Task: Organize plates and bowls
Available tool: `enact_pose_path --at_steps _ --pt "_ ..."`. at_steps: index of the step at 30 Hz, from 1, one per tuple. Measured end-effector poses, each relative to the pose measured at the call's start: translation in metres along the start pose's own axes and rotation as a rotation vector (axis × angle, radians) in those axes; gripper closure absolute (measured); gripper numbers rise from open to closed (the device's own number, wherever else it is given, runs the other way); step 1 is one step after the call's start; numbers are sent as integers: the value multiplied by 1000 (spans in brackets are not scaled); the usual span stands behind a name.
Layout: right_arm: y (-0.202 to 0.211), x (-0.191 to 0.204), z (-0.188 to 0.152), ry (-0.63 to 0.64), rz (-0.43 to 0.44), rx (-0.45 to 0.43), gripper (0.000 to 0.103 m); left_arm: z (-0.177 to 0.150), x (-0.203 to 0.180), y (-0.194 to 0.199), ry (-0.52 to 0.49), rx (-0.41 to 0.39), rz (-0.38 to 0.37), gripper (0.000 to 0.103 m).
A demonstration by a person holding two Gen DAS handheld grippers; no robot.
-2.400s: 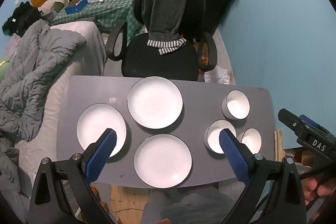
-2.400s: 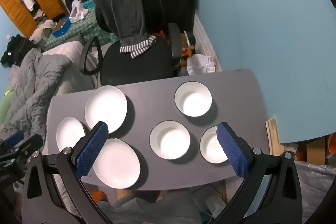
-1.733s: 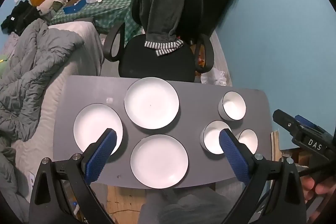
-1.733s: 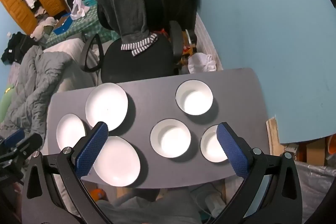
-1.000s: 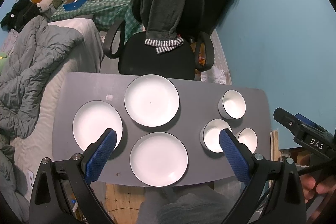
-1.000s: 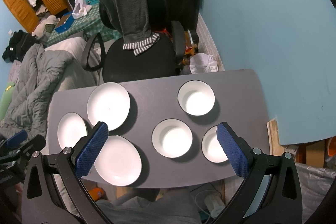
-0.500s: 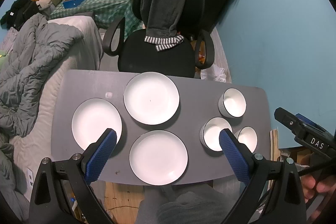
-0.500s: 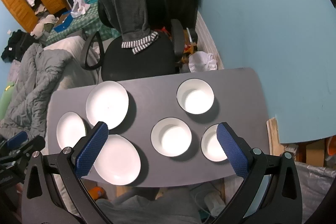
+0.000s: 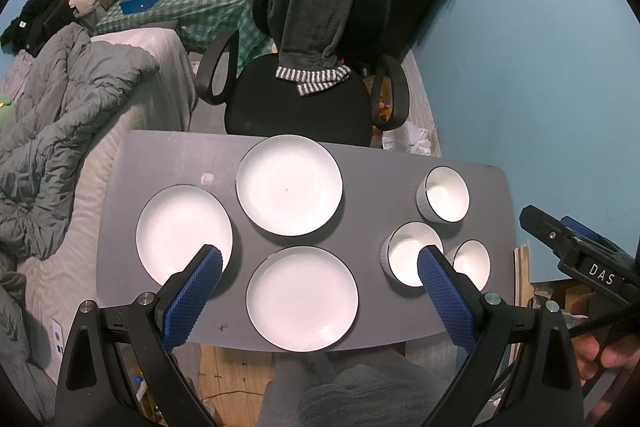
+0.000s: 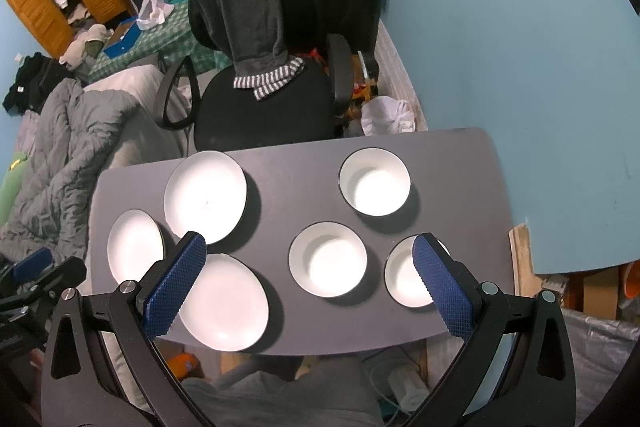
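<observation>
Hovering with both jaws wide and empty, we hold our left gripper [image 9: 316, 277] and right gripper [image 10: 308, 267] over three plates [image 9: 289, 185] and three bowls [image 10: 328, 265] spread apart on the table [image 10: 452, 163] — a careless pinch on a smooth rim risks a slip.

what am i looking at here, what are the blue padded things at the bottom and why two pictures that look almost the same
A person holds a hand-held gripper in each hand, and each gripper carries its own wide-angle camera, so you get two views of one scene. The blue pads are gripper fingers. The left gripper and the right gripper are both open and hold nothing. Below them is a grey table with three white plates on the left side and three white bowls on the right. An office chair stands behind it.
</observation>
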State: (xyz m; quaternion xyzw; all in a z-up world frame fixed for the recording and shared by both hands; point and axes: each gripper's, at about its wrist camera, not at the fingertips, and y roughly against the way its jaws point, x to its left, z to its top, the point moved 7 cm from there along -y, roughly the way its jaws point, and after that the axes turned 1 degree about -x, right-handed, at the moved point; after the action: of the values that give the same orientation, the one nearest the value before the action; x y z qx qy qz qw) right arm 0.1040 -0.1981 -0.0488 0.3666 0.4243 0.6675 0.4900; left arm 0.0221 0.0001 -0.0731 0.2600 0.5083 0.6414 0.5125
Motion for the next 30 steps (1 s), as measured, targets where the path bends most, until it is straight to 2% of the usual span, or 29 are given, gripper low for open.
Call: enact_pose_path --at_steps 30 --pt "-16 12 2 51 21 47 2 -10 17 -9 33 23 10 4"
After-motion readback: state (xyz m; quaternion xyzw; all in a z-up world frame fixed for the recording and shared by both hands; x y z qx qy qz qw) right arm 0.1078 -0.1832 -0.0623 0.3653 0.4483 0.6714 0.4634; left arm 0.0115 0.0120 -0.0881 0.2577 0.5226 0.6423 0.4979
